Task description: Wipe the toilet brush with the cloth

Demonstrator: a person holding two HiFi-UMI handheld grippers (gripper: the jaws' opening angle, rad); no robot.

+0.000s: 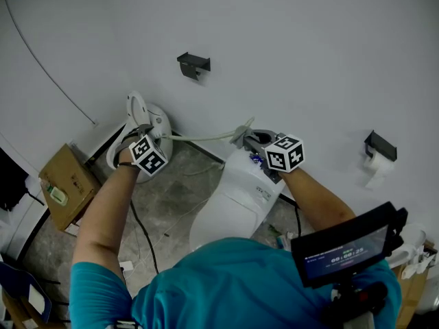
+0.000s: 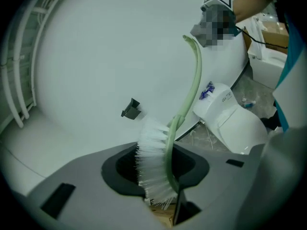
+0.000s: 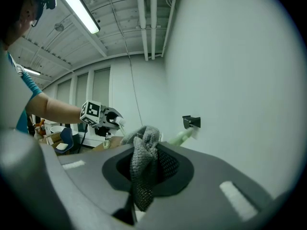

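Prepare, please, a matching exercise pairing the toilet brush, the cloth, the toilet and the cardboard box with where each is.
1. toilet brush
2. cloth
3. toilet
4. cardboard box

A. at the left edge of the head view
B. in the jaws of the right gripper
C. mid head view, lower than both grippers
D. in the jaws of the left gripper

Pairs: 1-D, 2-B, 3-C, 4-A

Right gripper [image 3: 146, 176]: jaws clamped on grey mesh cloth [image 3: 143, 150], bunched, upper end sticking out past jaws. Pale green handle end of toilet brush [image 3: 182, 138] at 2 o'clock of cloth, just beside; contact unclear. Black wall bracket [image 3: 192, 122] beyond, same direction. Left gripper [image 3: 114, 119] at 10 o'clock, marker cube toward camera, bare forearm [image 3: 53, 110] entering from 9 o'clock. Ceiling strip light [image 3: 76, 8] at 11 o'clock.
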